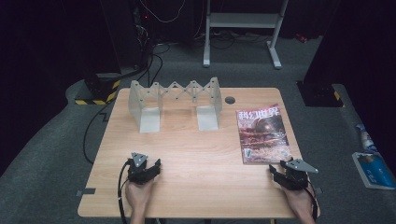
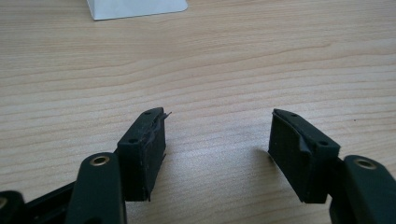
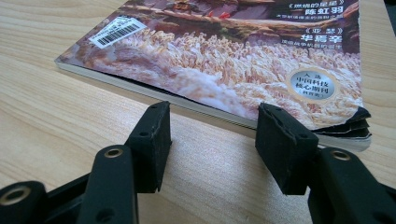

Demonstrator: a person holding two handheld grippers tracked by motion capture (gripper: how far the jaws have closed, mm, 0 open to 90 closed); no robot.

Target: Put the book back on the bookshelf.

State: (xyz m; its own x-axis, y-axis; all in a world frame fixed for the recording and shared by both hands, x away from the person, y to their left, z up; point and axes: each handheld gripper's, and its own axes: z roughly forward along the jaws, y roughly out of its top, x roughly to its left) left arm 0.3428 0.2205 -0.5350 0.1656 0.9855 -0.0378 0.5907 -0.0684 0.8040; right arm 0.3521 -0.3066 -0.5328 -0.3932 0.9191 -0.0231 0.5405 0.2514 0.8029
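My right gripper point(image 3: 212, 126) sits wide open and empty just short of the magazine's point(image 3: 243, 60) near edge at the table's point(image 1: 196, 154) right, my left gripper point(image 2: 217, 135) open, empty over bare wood.

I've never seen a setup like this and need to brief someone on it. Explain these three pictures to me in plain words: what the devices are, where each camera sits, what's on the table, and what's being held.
No robot here: a person holds a black two-jawed hand tool in each hand, the left claw and the right claw. The high view looks down from above the person's side of the light wooden table. The other two pictures come from small cameras riding on each claw, looking along its jaws.

On the table stand a translucent grey folding rack with zigzag bars and a glossy magazine with a reddish-brown cover.

Nothing is held. The left claw is open over bare wood; the right claw is open just short of the magazine's near edge.
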